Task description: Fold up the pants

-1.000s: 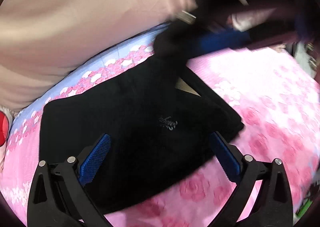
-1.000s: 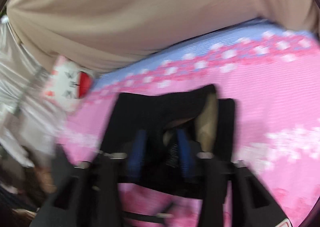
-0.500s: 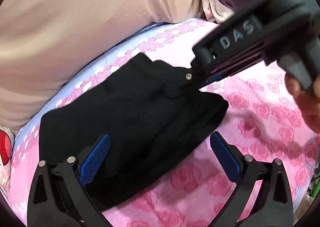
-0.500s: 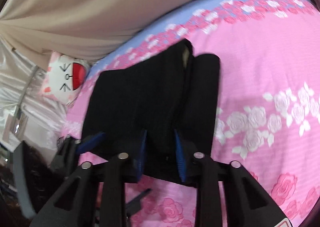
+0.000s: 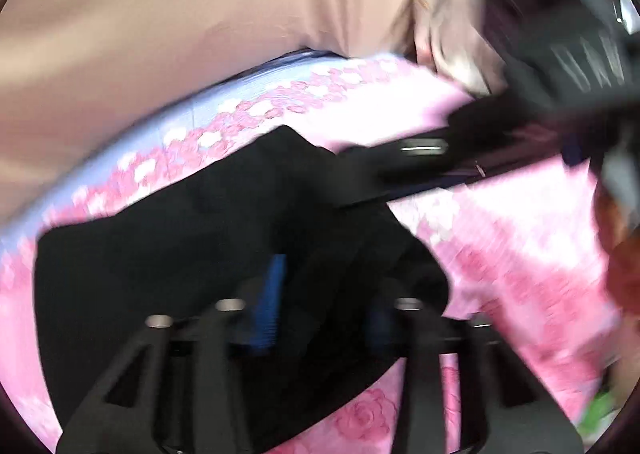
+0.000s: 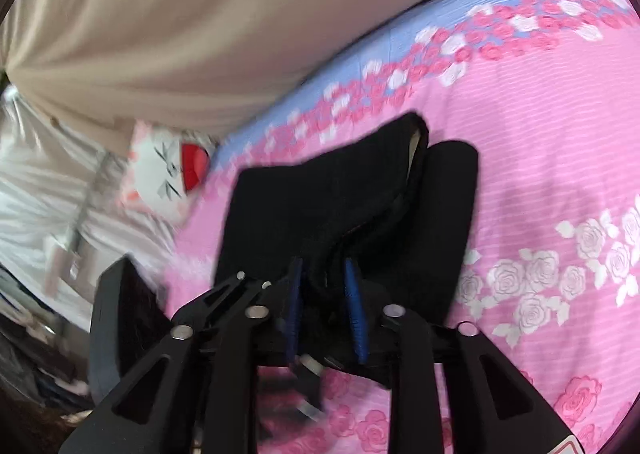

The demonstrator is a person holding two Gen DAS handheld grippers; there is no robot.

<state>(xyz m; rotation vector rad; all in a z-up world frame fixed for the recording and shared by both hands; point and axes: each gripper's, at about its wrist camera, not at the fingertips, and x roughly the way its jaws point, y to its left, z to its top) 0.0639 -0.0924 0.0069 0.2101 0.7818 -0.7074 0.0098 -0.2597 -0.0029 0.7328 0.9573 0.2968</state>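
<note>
I see a big bed with a pink sheet (image 6: 540,142) that has pink and white roses on it, and a light blue strip (image 6: 400,38) runs along its far edge. Behind the bed hangs a plain tan cloth (image 6: 200,22) with soft folds, and I see it in my left view too (image 5: 180,14). A white cat pillow (image 6: 160,170) with a red bow sits at the far left corner of the bed, next to shiny white cloth (image 6: 40,190).
</note>
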